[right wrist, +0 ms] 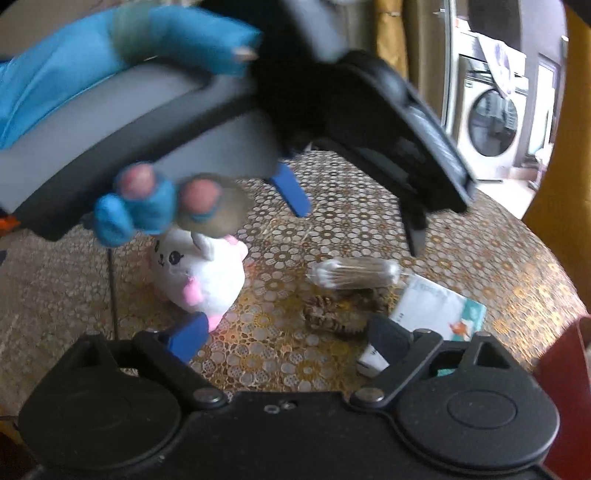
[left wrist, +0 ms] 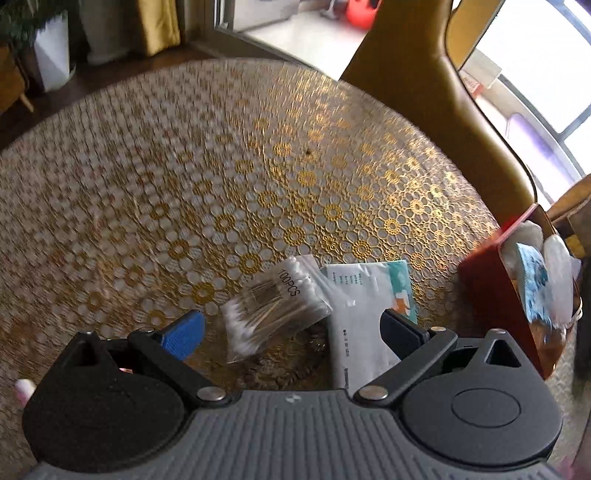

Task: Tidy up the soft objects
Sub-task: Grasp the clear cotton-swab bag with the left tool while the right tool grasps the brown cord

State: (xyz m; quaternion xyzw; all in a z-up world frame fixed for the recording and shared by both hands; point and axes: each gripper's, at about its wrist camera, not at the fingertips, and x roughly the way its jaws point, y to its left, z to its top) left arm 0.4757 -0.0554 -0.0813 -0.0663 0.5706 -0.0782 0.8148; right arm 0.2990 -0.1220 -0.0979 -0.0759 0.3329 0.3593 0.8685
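We see round table (left wrist: 229, 155) under gold-and-white floral lace cloth, filling most of left wrist view. At 1 o'clock, tan chair back (left wrist: 413, 85) curves up behind table edge. At 11 o'clock, dark wood floor (left wrist: 103, 74), white planter (left wrist: 53, 59) with greenery, mustard curtain (left wrist: 159, 26). At 12 to 2 o'clock, bright daylight through glass door (left wrist: 295, 22) and window (left wrist: 535, 66). In right wrist view, at 2 o'clock, we note front-loading washing machine (right wrist: 491, 125).
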